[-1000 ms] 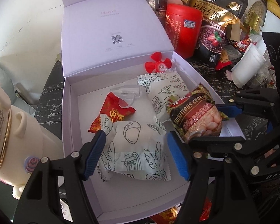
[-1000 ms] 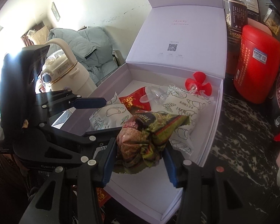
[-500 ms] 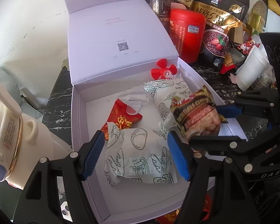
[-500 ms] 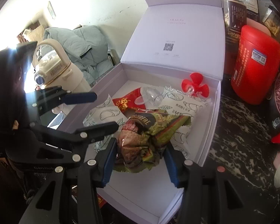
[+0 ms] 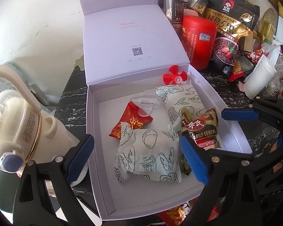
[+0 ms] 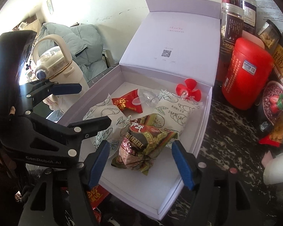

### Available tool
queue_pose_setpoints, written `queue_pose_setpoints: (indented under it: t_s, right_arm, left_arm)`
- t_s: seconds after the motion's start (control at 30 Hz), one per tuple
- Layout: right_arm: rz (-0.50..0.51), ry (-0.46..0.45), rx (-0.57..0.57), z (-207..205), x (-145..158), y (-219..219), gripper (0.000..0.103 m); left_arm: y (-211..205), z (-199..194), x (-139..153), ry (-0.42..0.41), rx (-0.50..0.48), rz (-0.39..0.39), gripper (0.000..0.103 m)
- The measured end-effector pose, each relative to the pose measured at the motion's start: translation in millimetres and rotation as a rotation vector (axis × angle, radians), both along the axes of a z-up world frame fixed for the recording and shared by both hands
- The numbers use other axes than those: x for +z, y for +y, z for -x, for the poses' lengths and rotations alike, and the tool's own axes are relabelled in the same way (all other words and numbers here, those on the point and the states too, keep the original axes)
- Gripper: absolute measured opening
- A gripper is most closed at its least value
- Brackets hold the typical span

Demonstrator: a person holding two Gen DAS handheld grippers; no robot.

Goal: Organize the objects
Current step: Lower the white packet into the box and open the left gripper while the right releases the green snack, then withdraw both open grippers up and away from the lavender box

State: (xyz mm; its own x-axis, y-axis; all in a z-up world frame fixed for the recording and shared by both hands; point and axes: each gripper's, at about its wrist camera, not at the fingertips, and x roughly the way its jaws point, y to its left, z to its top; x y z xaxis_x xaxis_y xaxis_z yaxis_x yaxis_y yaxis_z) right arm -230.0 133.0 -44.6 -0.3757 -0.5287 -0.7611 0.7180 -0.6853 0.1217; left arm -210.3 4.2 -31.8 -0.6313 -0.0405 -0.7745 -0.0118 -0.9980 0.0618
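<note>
With both sets of fingers (image 6: pixel 103 160) just opened wide, lift right gripper (image 6: pixel 140 163) and left gripper (image 5: pixel 136 161) straight off cereal packet (image 6: pixel 141 146) and bread packet (image 5: pixel 149 156) inside lavender box (image 6: pixel 201 131), snagging neither wrapper.

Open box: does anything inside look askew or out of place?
Mostly snack packets in the box, but a red plastic propeller sits in the far corner, the one non-food item. The cereal packet lies crumpled, tilted across a white bread packet.
</note>
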Motion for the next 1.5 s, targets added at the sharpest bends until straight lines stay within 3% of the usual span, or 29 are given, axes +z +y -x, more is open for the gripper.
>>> queue_pose_setpoints:
  t_s: [0.63, 1.5]
  right_arm:
    - [0.059, 0.079, -0.102, -37.3, 44.6, 24.0, 0.074]
    - [0.098, 0.200, -0.147, -134.4, 94.0, 42.8, 0.079]
  left_arm:
    - [4.9, -44.4, 41.0, 0.109, 0.052, 0.003, 0.095]
    - [6.6, -141.3, 90.7, 0.209, 0.098, -0.008, 0.102]
